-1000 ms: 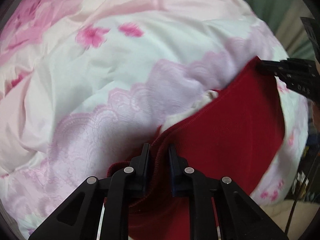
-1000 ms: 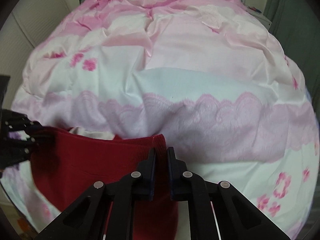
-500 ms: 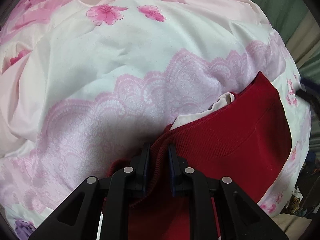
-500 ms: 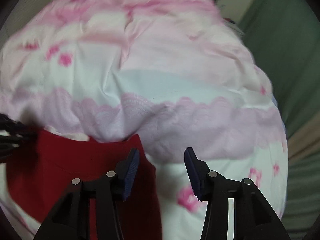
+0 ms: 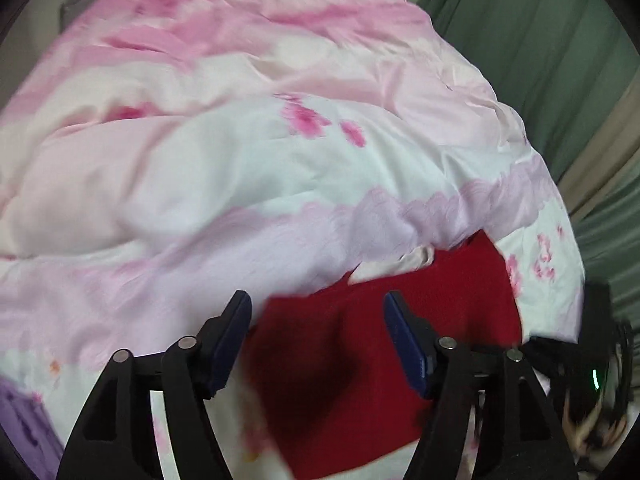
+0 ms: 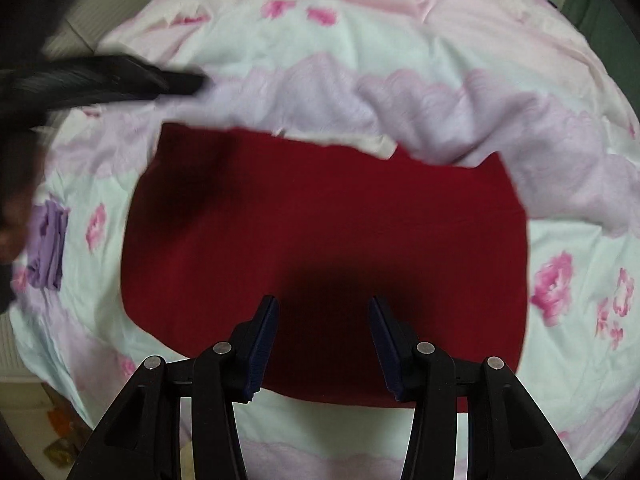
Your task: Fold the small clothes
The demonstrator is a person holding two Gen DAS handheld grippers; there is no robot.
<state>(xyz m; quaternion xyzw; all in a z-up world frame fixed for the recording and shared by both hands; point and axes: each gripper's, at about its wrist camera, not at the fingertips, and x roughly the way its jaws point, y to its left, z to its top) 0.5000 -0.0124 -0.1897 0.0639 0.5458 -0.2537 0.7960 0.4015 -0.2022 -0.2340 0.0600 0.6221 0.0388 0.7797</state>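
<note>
Red garment (image 6: pixel 328 240) lies flat on the bed's floral duvet (image 6: pixel 400 60), folded to a rough rectangle. Its far edge sits vs. the lilac lace-print band, w/ a bit of cream fabric (image 6: pixel 376 145) poking out under that edge; can't tell if it's lining or a separate piece. No containers in view.

Right tongs (image 6: pixel 323 338) hang over the near half of the garment, jaws apart, nothing between the pads, casting a dark shadow on the red cloth. Left tongs (image 5: pixel 318 340) have just been opening; jaws now spread wide above the garment's left corner, cloth under them but not pinched. In the right wrist view the left tongs show only as a black blur at upper left.

Left wrist view is motion-blurred, so the garment's edges are soft there and its near part is cut off behind the tong arms. A small purple item (image 6: pixel 48 246) lies on the duvet left of the garment, apart from it; type unclear. Green curtain (image 5: pixel 540 40) at right beyond the bed edge. Open duvet all round the garment.
</note>
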